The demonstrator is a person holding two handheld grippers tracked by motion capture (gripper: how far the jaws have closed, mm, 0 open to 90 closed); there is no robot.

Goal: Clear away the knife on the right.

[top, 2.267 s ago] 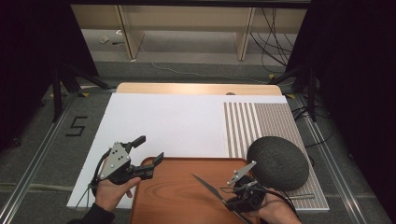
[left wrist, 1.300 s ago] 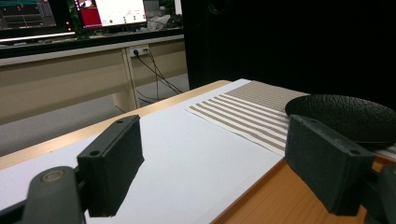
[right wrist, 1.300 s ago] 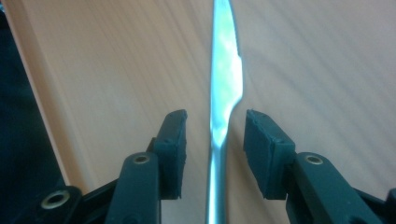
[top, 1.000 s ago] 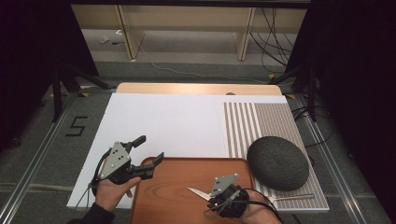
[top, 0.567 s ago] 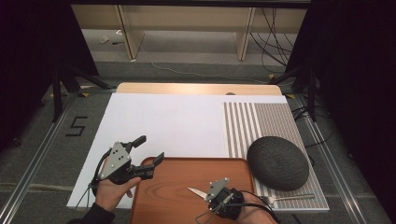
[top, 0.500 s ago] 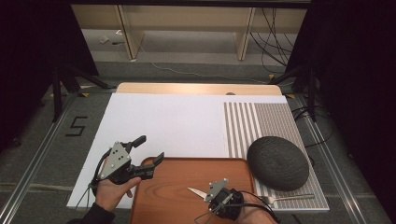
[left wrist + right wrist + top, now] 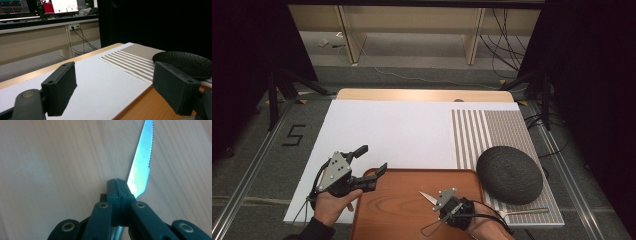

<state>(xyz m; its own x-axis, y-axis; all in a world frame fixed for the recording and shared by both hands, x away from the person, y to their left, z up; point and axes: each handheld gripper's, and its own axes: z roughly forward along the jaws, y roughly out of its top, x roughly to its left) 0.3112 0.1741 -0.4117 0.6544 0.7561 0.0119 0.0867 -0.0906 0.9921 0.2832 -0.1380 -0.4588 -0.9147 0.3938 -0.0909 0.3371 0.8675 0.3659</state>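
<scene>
A table knife (image 7: 428, 196) with a serrated steel blade (image 7: 140, 167) points left over the brown wooden tray (image 7: 397, 220). My right gripper (image 7: 443, 198) is shut on it near where blade meets handle, and in the right gripper view its pads (image 7: 117, 192) are pressed together with the blade coming out past them, close above the wood. My left gripper (image 7: 372, 158) is held at the tray's far left corner, open and with nothing in it; its two black pads (image 7: 61, 90) stand wide apart over the white sheet (image 7: 100, 85).
A dark round bowl-like object (image 7: 509, 174) sits on the striped placemat (image 7: 492, 130) right of the tray. A thin metal utensil (image 7: 527, 211) lies at the mat's near edge. The white sheet (image 7: 402, 130) covers the table's middle.
My right gripper has carried the knife from beside the dark round object leftward and down over the tray. The left gripper has stayed where it was.
</scene>
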